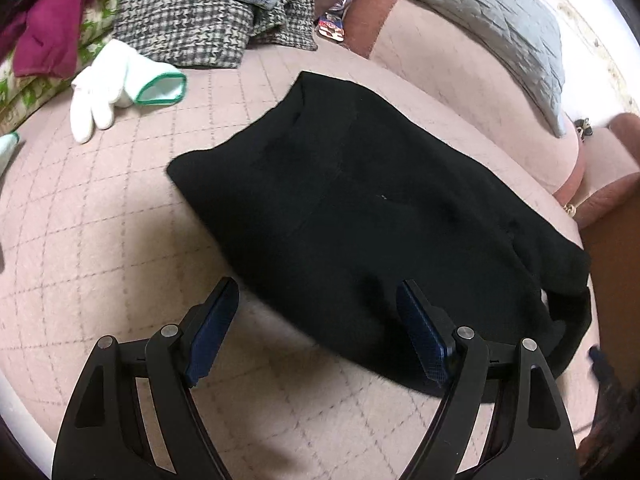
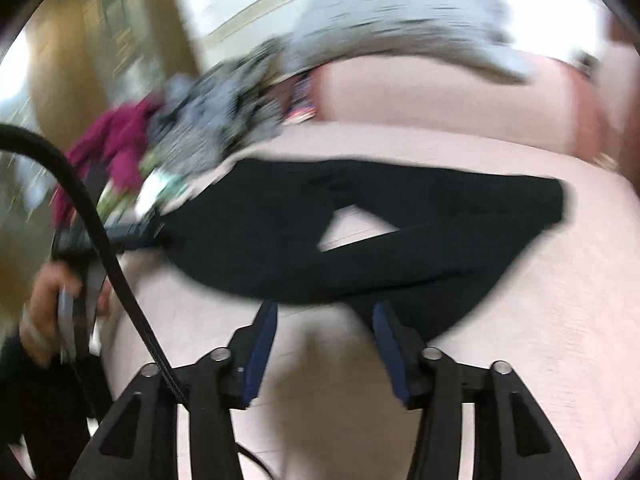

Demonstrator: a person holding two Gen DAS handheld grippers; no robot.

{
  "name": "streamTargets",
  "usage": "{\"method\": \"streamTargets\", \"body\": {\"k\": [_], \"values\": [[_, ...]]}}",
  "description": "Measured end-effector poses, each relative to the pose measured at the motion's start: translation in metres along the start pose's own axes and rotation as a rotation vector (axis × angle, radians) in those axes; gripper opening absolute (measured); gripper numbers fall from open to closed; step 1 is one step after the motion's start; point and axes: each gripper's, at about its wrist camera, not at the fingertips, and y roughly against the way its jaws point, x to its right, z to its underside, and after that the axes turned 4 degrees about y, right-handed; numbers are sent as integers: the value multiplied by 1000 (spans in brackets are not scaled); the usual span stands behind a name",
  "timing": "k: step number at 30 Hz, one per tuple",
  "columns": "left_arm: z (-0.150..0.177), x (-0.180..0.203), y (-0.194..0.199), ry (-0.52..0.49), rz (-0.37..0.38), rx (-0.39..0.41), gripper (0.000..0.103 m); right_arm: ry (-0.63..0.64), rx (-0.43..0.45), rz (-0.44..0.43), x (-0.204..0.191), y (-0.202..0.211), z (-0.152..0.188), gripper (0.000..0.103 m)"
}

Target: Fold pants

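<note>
A pink quilted bed [image 1: 100, 240] is seen carrying the black pants [image 1: 360, 200], which are spread flat near its middle. In the right wrist view, which is blurred, the pants [image 2: 360, 216] appear bent over on themselves, with a triangular gap of bedding left between two dark bands. Their long axis is judged to run from near right to far left across the left wrist view, though which end is the waistband cannot be told.

The left hand-held gripper [image 1: 318, 304] is held wide open and empty, its right finger above the near edge of the cloth; it is judged the nearer. The right hand-held gripper [image 2: 324, 318] is likewise open and empty, just short of the nearest fold, the pants lying ahead of it.
</note>
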Motion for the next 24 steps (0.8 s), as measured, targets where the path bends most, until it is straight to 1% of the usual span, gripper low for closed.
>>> {"method": "streamTargets", "body": {"k": [2, 4, 6, 7, 8, 10, 11, 13, 14, 16, 18, 19, 20, 22, 24], "values": [[0, 4, -3, -3, -2, 6, 82, -137, 30, 43, 38, 7, -4, 57], [-1, 8, -6, -17, -2, 3, 82, -253, 45, 54, 72, 5, -12, 57], [1, 13, -9, -45, -19, 6, 82, -324, 44, 61, 95, -1, -22, 58], [0, 16, -11, -57, -26, 6, 82, -346, 39, 51, 104, -3, -29, 58], [0, 18, -12, -73, -37, 7, 82, -376, 21, 42, 113, -9, -36, 58], [1, 22, -14, -93, -51, 8, 82, -403, -38, 64, 124, -25, -49, 58], [1, 24, -15, -98, -54, 7, 82, -406, -88, 111, 130, -36, -56, 58], [0, 26, -17, -101, -50, 4, 82, -427, -155, 167, 144, -55, -60, 59], [0, 27, -17, -103, -48, 3, 82, -451, -172, 165, 151, -62, -61, 58], [0, 28, -18, -111, -50, 2, 82, -496, -171, 103, 165, -74, -61, 39], [0, 28, -18, -111, -49, 1, 81, -496, -144, 97, 168, -68, -60, 18], [0, 27, -16, -101, -38, 3, 81, -481, -113, 75, 162, -59, -56, 15], [0, 26, -15, -90, -25, 2, 81, -458, -84, 56, 156, -46, -54, 15], [0, 23, -12, -73, -4, -2, 81, -406, -43, 52, 142, -16, -48, 14], [1, 21, -9, -66, 3, -5, 81, -365, -6, 51, 124, 23, -32, 14]]}}
